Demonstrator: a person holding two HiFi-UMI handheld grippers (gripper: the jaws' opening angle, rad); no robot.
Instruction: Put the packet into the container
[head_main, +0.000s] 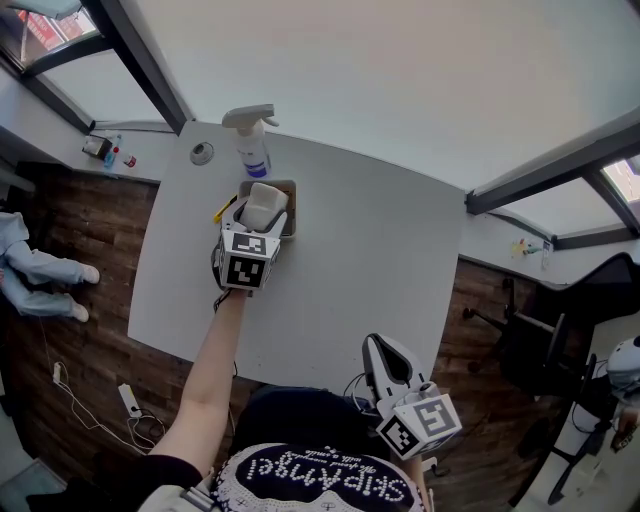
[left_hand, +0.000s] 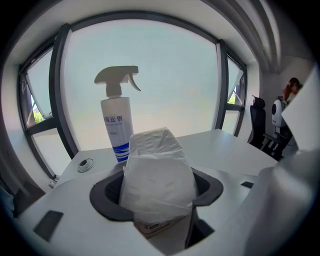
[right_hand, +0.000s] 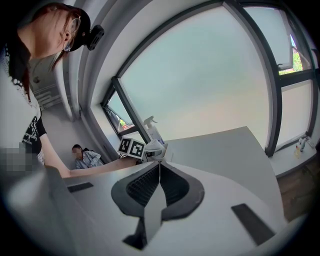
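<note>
Squarely between the left gripper's (head_main: 256, 232) jaws sits the white plastic packet (left_hand: 157, 172), pinched on both sides by the dark pads, its crumpled top sticking up beyond the fingertips. From the head view the packet (head_main: 263, 206) lies over the opening of the small brown container (head_main: 291, 207), its upper part standing clear of the rim; whether its bottom touches the container floor cannot be told. The container stands near the far edge of the white table (head_main: 380, 250). Just behind it is a white spray bottle (head_main: 252, 140) with a blue-striped label, which the left gripper view shows upright right past the packet (left_hand: 116, 130). A small yellow object (head_main: 222, 209) lies against the container's left side, and a round metal fitting (head_main: 202, 153) is set into the tabletop near the far left corner. The person's bare left arm (head_main: 215, 370) reaches out over the table to the gripper. The right gripper (head_main: 388, 362) is held low, off the table's near edge and close to the person's body; its jaws (right_hand: 159, 187) are pressed together with nothing between them.
</note>
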